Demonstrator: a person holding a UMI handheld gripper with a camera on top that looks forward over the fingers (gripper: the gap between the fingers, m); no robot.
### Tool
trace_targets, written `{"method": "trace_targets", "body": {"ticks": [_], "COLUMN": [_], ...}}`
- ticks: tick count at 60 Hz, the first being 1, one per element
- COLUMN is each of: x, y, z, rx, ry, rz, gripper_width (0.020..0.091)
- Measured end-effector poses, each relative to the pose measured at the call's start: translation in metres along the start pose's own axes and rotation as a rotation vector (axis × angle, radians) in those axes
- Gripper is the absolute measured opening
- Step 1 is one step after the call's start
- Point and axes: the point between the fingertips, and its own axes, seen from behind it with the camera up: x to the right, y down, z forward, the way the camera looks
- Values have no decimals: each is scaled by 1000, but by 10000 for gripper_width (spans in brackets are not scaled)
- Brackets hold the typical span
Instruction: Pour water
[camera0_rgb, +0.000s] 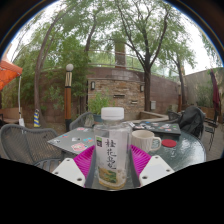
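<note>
Bottle in the claw, cup just ahead on the outdoor bench.

From the left, one pink pad (85, 157) lies against the side of a clear water bottle (112, 150), white cap up and long axis upright, and the other pad meets its far side, so the claw (112, 160) appears to be pinching the bottle across its label. Just to the right and a little beyond stands a pale cup (146, 140) on the bench (70, 141), with a small red object (169, 143) past it. Pouring would likely mean carrying the bottle right, over the cup, then tipping it; the cap looks still on.
</note>
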Motion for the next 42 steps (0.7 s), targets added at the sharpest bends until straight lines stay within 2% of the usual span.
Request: {"method": "trace_targets", "body": {"ticks": [3,4,7,16,22,28,32,42], "x": [-1,-2,-4,-14,-29,-31,-19,-15], "y": [0,-1,-2,-5,-23,-50,-62,-81], "z": [-1,1,2,15,39,69,87,98], "rx": [-2,1,4,-23,-40,-52,-90,-157], "ry": [-6,-10,-24,-68,-136,-186,-215,-391], "rz": [-14,-22,-38,-76,28,351,676,1469], "gripper_width": [528,499,488,489,489,488,487,487]}}
